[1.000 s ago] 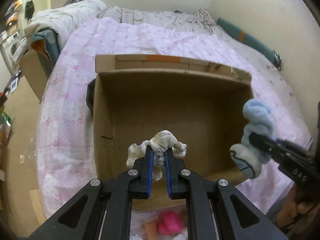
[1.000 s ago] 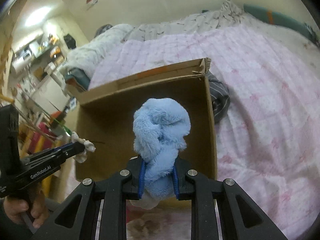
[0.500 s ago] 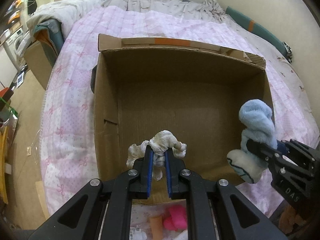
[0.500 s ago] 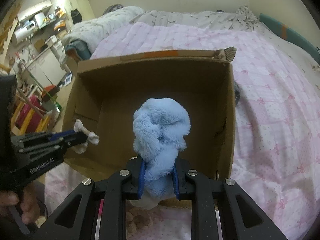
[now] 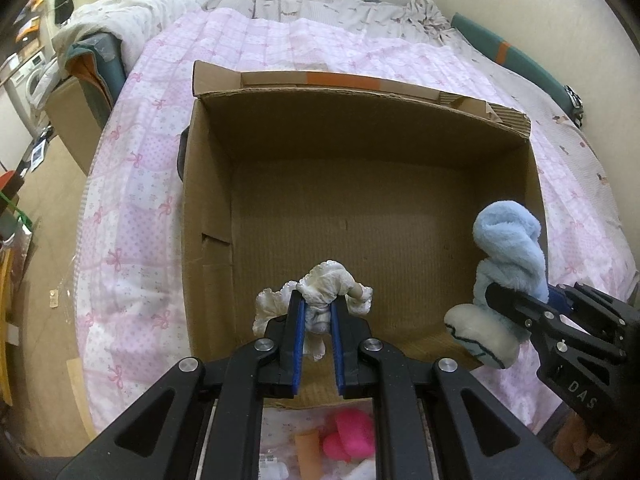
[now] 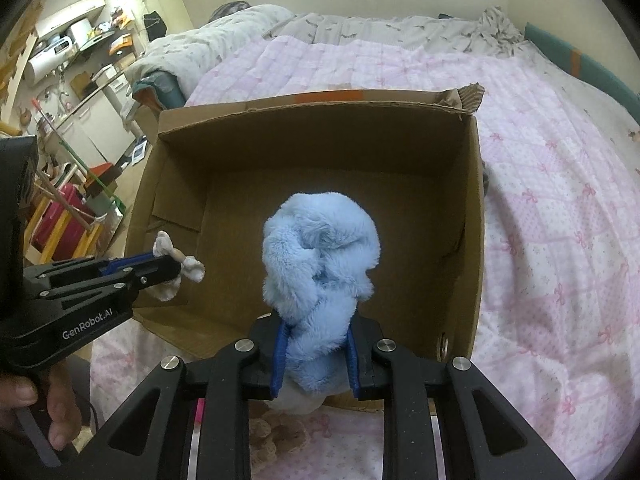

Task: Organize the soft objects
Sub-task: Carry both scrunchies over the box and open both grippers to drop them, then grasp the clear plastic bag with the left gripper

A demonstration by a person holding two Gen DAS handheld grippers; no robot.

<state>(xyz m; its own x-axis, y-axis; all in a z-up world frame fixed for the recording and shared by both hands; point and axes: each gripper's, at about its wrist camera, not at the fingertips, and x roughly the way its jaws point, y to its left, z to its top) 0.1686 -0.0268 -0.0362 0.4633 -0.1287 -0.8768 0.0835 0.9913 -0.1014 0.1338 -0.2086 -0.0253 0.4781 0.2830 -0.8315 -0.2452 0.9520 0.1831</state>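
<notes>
Right wrist: blue plush toy (image 6: pixel 320 264) between the fingers (image 6: pixel 280 354).

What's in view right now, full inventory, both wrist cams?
cardboard box: 1, brown, open-topped, on the bed, nothing inside
blue plush item: 1, light blue with a white end, clamped over the box's near right side
white frilly fabric item: 1, cream-white, clamped over the box's near edge
quilt: 1, pink patterned, covering the bed under the box
pink soft item: 1, bright pink, below the box's near edge, partly hidden
second cardboard box: 1, brown, beside the bed at left
left hand-held gripper: 1, black with blue pads, shut on the white frilly fabric item
right hand-held gripper: 1, black with blue pads, shut on the blue plush item
hand: 1, holding the left gripper's handle
</notes>
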